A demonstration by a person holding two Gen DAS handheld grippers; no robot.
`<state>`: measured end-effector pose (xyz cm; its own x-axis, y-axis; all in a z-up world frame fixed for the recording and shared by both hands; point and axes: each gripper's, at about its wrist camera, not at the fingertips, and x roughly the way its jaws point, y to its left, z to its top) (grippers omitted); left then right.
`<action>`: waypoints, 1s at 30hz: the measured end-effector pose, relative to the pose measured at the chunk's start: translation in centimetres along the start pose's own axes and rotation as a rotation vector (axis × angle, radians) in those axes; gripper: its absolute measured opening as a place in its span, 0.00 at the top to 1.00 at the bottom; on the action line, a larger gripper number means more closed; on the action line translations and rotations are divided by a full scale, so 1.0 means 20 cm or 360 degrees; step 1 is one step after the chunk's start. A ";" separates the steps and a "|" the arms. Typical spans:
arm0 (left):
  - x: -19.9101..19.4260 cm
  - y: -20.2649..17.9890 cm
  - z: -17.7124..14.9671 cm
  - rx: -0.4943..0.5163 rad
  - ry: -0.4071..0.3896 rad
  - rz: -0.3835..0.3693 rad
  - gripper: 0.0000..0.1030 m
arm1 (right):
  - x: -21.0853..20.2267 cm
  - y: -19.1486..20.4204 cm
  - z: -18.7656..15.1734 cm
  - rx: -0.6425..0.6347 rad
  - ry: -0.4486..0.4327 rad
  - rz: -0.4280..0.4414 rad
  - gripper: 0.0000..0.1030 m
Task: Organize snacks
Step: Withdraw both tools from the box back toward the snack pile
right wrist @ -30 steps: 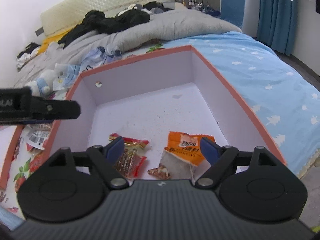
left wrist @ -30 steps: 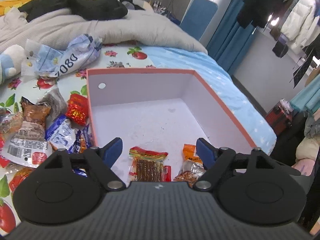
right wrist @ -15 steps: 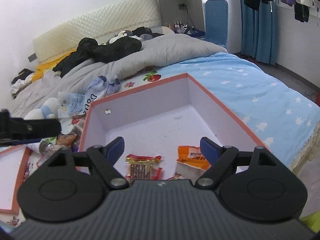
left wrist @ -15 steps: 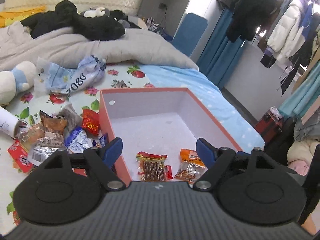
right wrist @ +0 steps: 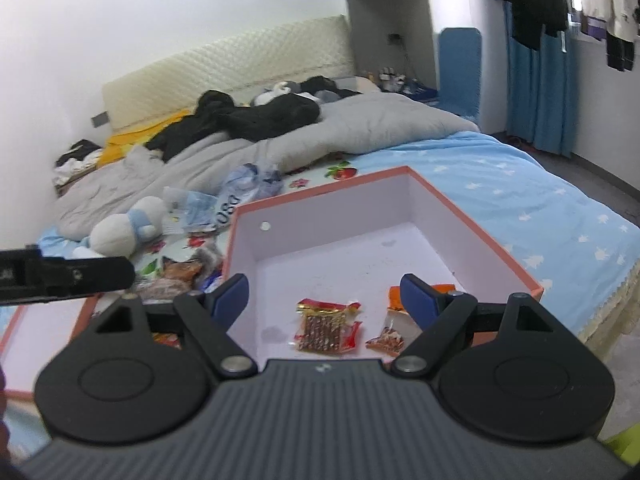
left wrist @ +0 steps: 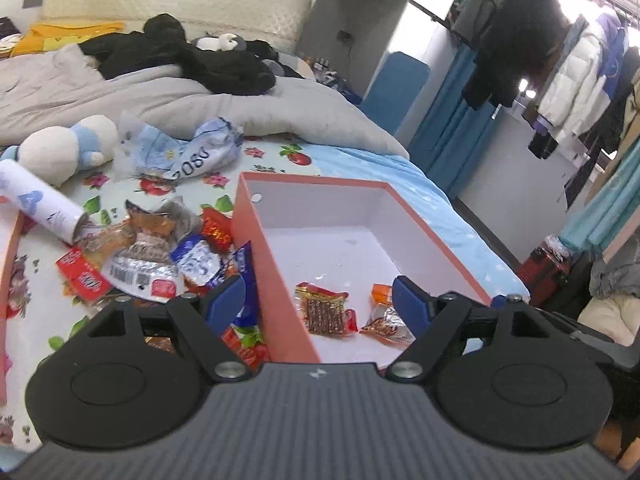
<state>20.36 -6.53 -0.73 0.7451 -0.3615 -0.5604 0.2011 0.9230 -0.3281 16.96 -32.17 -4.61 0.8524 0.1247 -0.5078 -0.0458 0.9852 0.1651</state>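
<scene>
Snacks, loose pile [left wrist: 152, 256]: on the bed's flowered sheet, hard against the outer left wall of the storage box [left wrist: 256, 240]. White tube [left wrist: 40, 204] and plush toy [left wrist: 64, 148] lie further left, toward the bed's head end; a crumpled blue bag [left wrist: 192, 152] sits beyond the pile.

Left tool [left wrist: 318, 300]: released, blue pads wide apart, nothing between them. It straddles the box's left wall, so the pile lies just ahead and to its left. Nearer hand for the next pick, by my judgement.

Inside the box, near edge: a red-edged stick-snack packet [left wrist: 322, 312], long axis running away from the tool, and an orange packet [left wrist: 384, 312] beside it to the right. Rest of the floor is bare.

Right tool [right wrist: 322, 300]: also released and empty, hovering over the box's near edge; the pile is off to its left, past the wall.
</scene>
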 end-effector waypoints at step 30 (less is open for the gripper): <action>-0.28 0.31 -0.43 -0.0134 0.0038 0.0275 0.19 | -0.19 0.33 -0.39 -0.0257 0.0050 0.0303 0.19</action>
<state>11.99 0.10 -6.19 0.7485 -0.2027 -0.6314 0.0170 0.9577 -0.2874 9.37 -25.21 -8.10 0.8038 0.3112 -0.5070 -0.2890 0.9492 0.1244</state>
